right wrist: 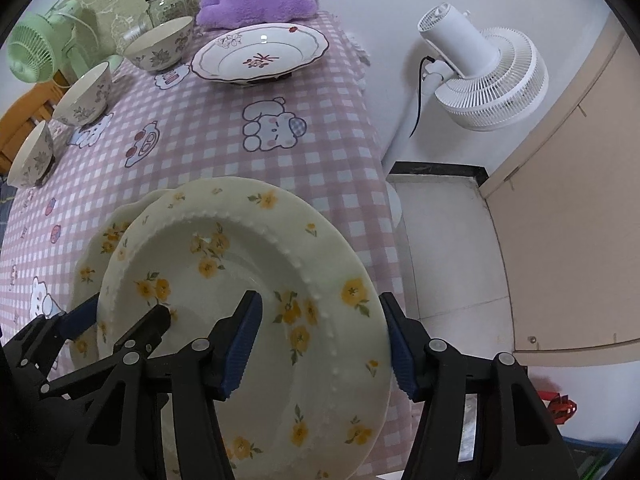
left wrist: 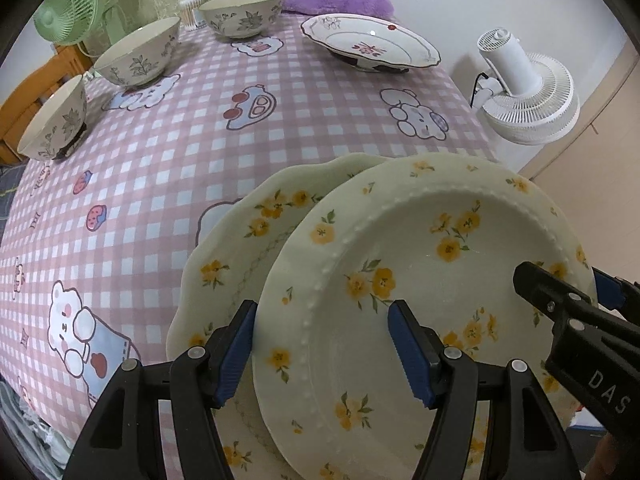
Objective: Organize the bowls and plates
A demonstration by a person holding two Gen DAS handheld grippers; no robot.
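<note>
Plates dominate the near corner of the surface, a pink checked cloth with cartoon bears. The beaded yellow-flower plate lies tilted on the scalloped yellow-flower plate, jutting past the surface's right edge over the tiled floor. The left gripper straddles its left rim and the right gripper its right rim; both sets of fingers stand wide apart, and whether any pad presses the rim I cannot tell. Beyond the beaded plate lies open cloth. Farther off stand the red-flower plate and three empty bowls. The right gripper's arm reads "DAS". A white fan stands off the right edge.
</note>
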